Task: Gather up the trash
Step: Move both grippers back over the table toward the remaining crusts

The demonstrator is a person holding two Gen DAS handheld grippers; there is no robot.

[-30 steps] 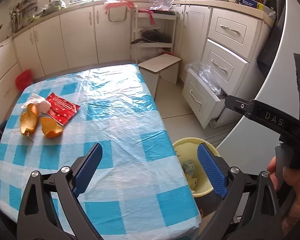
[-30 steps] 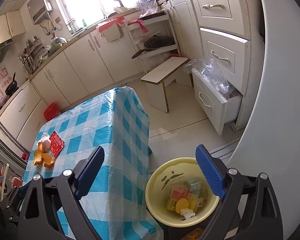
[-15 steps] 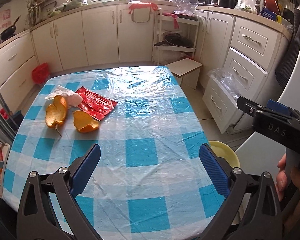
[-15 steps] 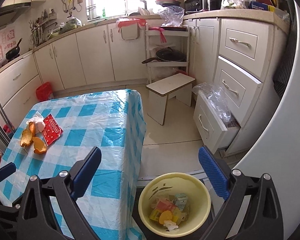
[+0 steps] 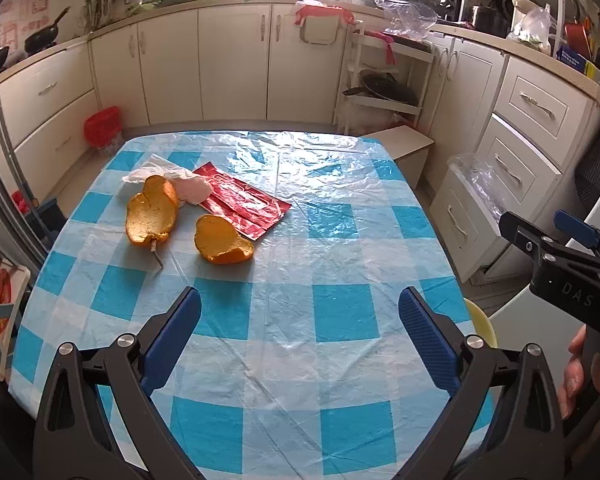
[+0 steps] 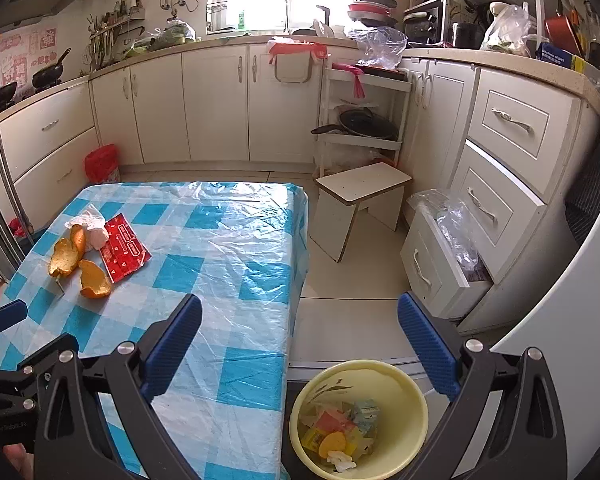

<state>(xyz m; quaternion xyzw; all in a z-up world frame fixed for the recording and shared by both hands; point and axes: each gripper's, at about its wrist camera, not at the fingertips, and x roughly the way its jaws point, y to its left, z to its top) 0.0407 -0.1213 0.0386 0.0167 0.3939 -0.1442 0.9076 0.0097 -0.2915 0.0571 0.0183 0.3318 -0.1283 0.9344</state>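
While both grippers, left gripper and right gripper, stand wide open and empty, a reach to the orange peel beyond the yellow bin is required.

Black gripper frames, ribbed blue fingers, silver screws.

In the left wrist view, the yellow bin shows only a sliver of rim past the table edge; its contents are hidden there. The right gripper is cut off by the picture's edge, and only fingertips of the hand holding it show. The crumpled tissue lies partly behind an orange peel. In the right wrist view, the print on the red wrapper is too small to read.
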